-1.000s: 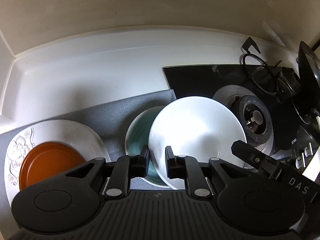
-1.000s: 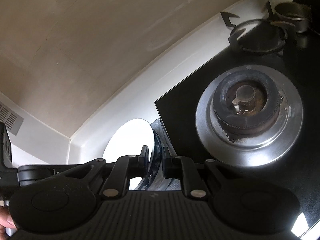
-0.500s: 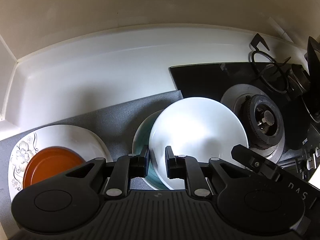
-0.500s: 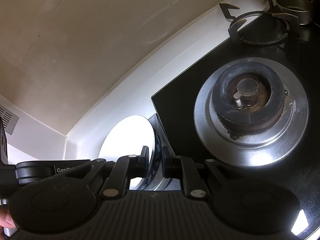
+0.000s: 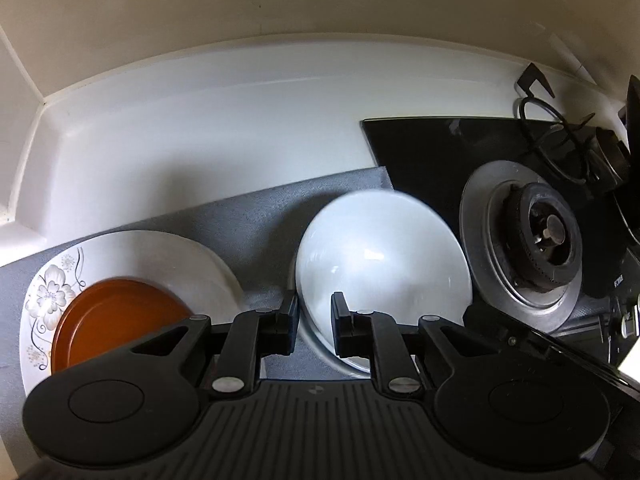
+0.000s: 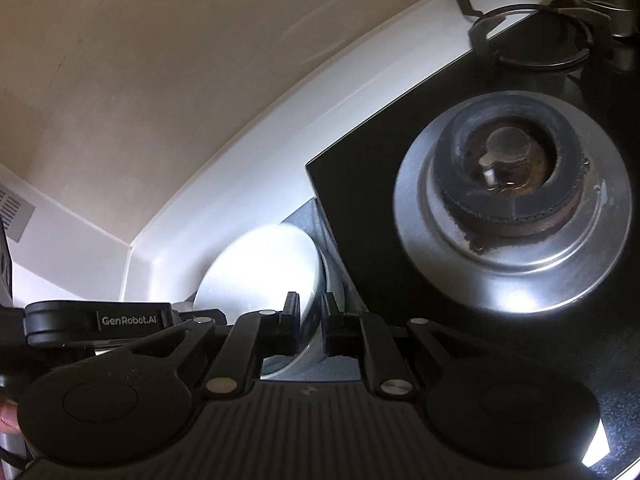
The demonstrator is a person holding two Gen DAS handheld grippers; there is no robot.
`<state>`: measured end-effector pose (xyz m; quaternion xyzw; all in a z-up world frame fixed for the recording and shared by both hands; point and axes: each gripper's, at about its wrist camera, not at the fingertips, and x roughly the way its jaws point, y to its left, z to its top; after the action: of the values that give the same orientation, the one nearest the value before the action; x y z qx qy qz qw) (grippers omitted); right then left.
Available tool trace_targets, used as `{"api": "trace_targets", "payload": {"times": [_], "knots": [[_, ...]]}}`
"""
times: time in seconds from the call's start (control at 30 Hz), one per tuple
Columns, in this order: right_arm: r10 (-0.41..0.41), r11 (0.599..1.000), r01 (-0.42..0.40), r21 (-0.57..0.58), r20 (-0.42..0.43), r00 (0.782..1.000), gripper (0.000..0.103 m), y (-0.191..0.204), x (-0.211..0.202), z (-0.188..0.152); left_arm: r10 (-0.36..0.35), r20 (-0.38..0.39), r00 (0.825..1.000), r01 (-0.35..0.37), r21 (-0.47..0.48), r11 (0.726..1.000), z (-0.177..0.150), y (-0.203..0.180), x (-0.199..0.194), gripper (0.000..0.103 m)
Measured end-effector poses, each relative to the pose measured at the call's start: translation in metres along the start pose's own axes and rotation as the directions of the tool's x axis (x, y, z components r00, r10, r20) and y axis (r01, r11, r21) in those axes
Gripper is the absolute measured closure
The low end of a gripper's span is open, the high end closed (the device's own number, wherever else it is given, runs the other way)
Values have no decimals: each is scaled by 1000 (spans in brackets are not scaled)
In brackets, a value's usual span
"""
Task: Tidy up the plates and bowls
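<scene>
Two claws, left claw [image 5: 314, 320] and right claw [image 6: 310, 322], pinch my white bowl [image 5: 380, 260] beside the burner [image 5: 540, 236]; stacking remains.

Matte black hand-held gripper [image 6: 311, 330]; silver screws; white "GenRobot.AI" lettering.

The left gripper's body [image 5: 314, 320] hides the near rims of the round white ceramic bowl [image 5: 384, 256] and the orange plate [image 5: 116, 316], while motion blurs the bowl's edge.
</scene>
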<state>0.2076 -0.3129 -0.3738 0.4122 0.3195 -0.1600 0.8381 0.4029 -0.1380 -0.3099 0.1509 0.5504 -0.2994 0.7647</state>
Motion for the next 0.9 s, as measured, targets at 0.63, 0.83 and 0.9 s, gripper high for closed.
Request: {"api": "trace_targets", "payload": {"times": [0.63, 0.83, 0.9], "knots": [[56, 996, -50, 73, -86, 995, 63, -14, 18, 19, -131, -39, 991, 129, -51, 990, 19, 17, 14, 74], [6, 1000, -5, 12, -86, 996, 48, 4, 28, 15, -39, -84, 996, 36, -36, 999, 20, 10, 22, 70], [6, 1000, -4, 22, -87, 996, 48, 4, 28, 12, -59, -103, 993, 55, -40, 998, 18, 12, 28, 70]]}}
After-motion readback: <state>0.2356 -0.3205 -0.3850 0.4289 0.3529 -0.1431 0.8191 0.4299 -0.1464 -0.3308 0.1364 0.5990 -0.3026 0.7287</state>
